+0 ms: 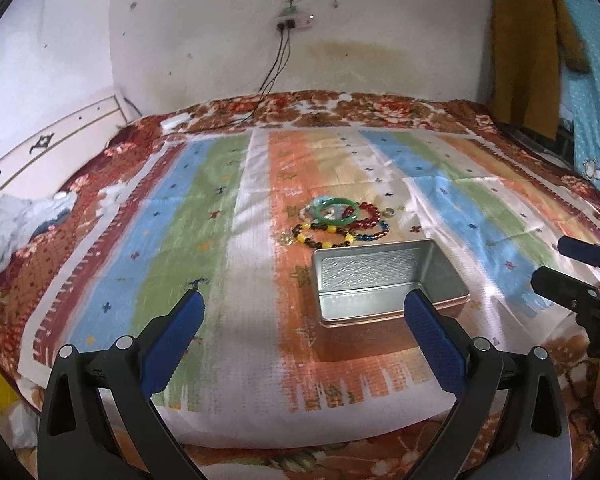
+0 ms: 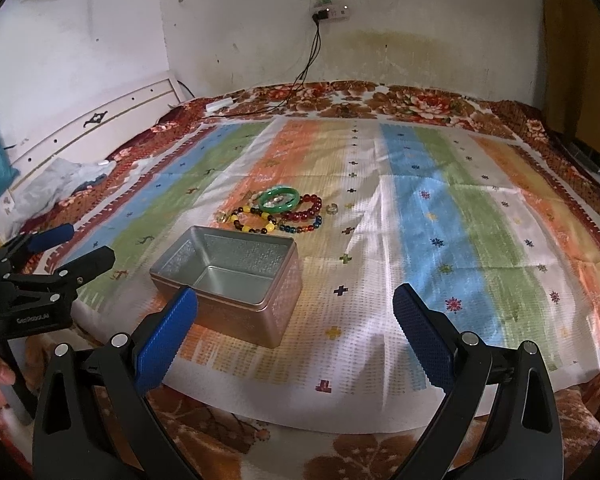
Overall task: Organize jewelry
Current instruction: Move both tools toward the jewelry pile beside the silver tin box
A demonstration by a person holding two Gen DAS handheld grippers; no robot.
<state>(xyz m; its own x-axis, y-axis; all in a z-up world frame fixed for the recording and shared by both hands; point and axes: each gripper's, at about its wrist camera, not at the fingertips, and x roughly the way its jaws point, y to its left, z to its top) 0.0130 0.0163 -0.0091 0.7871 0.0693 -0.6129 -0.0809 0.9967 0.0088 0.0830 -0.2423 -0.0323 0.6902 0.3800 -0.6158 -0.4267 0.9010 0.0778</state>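
Note:
An open, empty metal tin stands on the striped cloth. Just beyond it lies a pile of jewelry: a green bangle, a red bead bracelet, a yellow and dark bead bracelet, a blue bead bracelet and a small ring. My left gripper is open and empty, in front of the tin. My right gripper is open and empty, to the right of the tin's near side.
The striped cloth covers a bed with a floral blanket. A white headboard is at the left. Cables hang from a wall socket. Clothes hang at the right.

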